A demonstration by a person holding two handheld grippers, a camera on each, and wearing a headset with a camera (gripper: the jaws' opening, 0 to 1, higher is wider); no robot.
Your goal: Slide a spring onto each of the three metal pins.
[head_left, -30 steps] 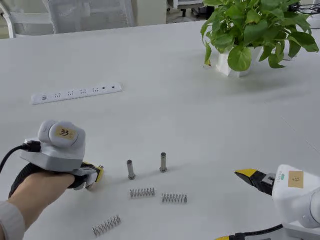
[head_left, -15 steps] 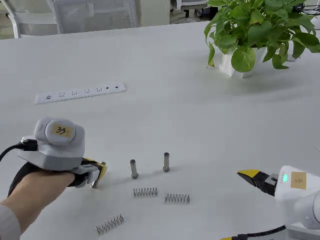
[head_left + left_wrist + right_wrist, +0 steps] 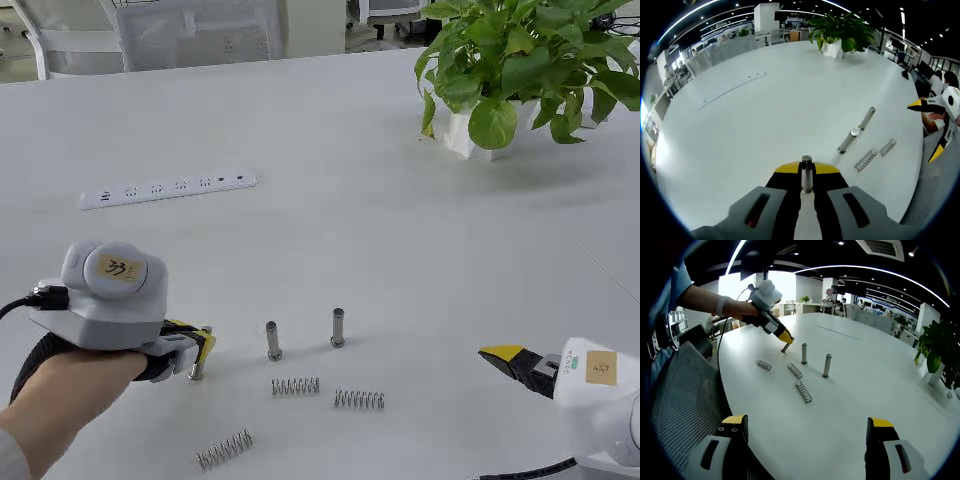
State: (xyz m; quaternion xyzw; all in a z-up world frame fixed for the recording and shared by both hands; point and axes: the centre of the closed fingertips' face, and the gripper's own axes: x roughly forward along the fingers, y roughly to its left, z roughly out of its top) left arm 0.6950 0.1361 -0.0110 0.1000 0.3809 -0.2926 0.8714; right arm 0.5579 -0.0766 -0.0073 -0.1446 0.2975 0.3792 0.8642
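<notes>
**Your left claw (image 3: 200, 350) clamps the third pin (image 3: 806, 174) low over the tabletop (image 3: 400, 250).**
It seems held to stand beside the two standing pins (image 3: 272, 340). The springs (image 3: 296, 385) lie in front, and your right claw (image 3: 807, 422) hangs spread and empty.

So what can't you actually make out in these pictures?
- The held pin: in the left gripper view its lower end is hidden between the jaws of the left gripper, so I cannot tell whether it touches the table.
- The right gripper: the head view's bottom edge largely cuts off its lower jaw.
- The power strip: socket details are too small in the head view.
- The plant: cut off by the head view's top and right edges.
</notes>
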